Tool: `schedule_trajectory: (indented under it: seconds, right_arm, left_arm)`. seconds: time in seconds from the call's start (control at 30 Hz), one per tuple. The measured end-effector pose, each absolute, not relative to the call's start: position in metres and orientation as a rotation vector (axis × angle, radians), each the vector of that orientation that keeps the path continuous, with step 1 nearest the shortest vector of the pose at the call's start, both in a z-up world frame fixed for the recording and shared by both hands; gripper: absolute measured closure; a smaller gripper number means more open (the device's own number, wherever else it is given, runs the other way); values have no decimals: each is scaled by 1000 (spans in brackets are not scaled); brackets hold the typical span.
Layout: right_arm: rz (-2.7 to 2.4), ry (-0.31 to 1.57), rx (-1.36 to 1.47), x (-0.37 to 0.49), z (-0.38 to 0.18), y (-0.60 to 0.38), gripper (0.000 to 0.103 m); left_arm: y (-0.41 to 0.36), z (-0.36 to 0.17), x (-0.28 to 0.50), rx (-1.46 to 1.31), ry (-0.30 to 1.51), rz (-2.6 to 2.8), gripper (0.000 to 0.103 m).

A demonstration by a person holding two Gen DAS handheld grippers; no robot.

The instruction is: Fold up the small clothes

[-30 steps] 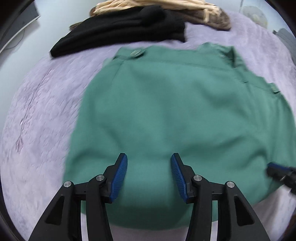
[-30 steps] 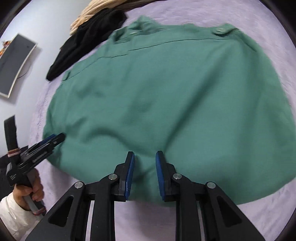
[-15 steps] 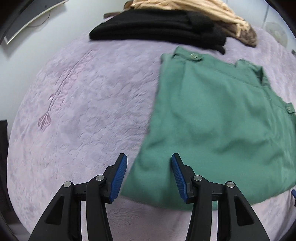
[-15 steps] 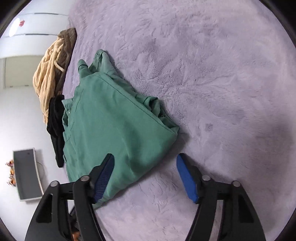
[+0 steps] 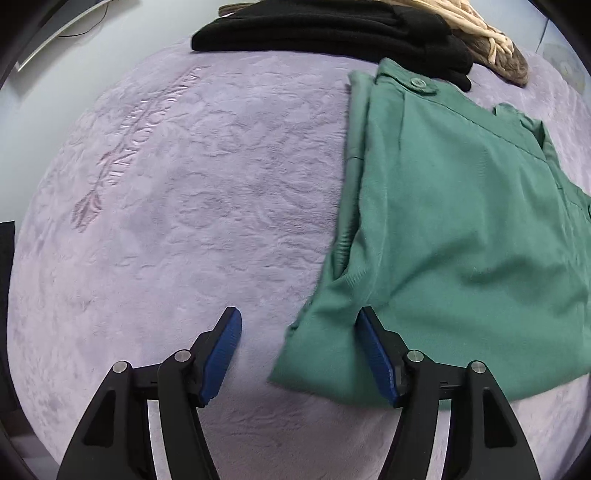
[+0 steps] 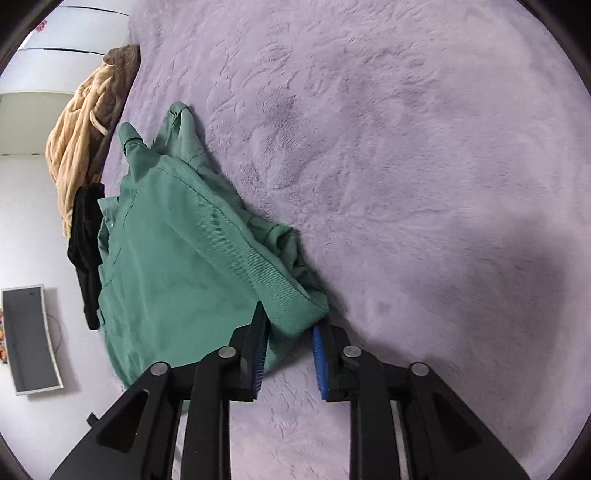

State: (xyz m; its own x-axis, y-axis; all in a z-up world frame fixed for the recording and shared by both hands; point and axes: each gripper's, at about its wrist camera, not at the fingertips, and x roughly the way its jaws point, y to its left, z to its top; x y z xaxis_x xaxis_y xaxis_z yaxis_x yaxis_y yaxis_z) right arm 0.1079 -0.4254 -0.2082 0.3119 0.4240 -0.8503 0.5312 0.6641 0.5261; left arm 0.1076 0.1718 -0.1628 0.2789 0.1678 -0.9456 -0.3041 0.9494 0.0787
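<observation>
Folded green cotton garment (image 5: 461, 221) on lilac plush blanket (image 5: 203, 184); left gripper (image 5: 301, 354) opening, astride lower-left hem; right gripper (image 6: 288, 354) narrowly parted around corner, unpinched

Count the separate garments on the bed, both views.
3. The green garment, folded, lies on the purple blanket nearest the grippers; the black garment lies behind it; the tan knit is past that at the far edge. More may be hidden beneath.

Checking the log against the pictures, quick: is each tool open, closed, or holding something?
Left tool: opening, holding nothing; green garment edge lies between the fingers, unpressed.
Right tool: open, garment corner in the gap, not clamped.
</observation>
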Motion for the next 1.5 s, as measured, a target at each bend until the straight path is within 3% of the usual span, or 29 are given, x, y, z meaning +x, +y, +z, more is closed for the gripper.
schedule_trajectory:
  seconds: [0.3, 0.5, 0.6, 0.67, 0.9, 0.97, 1.2, 1.33, 1.43, 1.5]
  right_arm:
    - [49, 1198, 593, 123, -145, -376, 76]
    - [5, 1262, 463, 164, -179, -358, 76]
    - [-47, 1284, 561, 165, -197, -386, 88]
    - [-73, 1269, 593, 160, -191, -400, 90]
    - [-52, 1299, 598, 128, -164, -398, 79]
    - [-44, 1313, 604, 118, -160, -388, 62]
    - [52, 1364, 641, 85, -151, -335, 59]
    - [110, 1399, 641, 70, -149, -300, 53]
    - [146, 1428, 647, 60, -150, -274, 40]
    - [168, 1443, 635, 54, -150, -258, 40]
  left_arm:
    - [193, -118, 97, -147, 1178, 376, 36]
    - [169, -140, 132, -97, 1200, 326, 36]
    - [174, -161, 130, -143, 1250, 345, 36]
    - [181, -161, 125, -187, 1246, 332, 36]
    - [185, -144, 105, -107, 1272, 335, 36]
    - [187, -140, 97, -126, 1277, 336, 36]
    - [181, -125, 69, -168, 1313, 311, 36]
    - [172, -118, 58, -173, 1319, 274, 36]
    - [165, -116, 49, -181, 1328, 252, 36]
    - [159, -117, 44, -173, 1339, 235, 36]
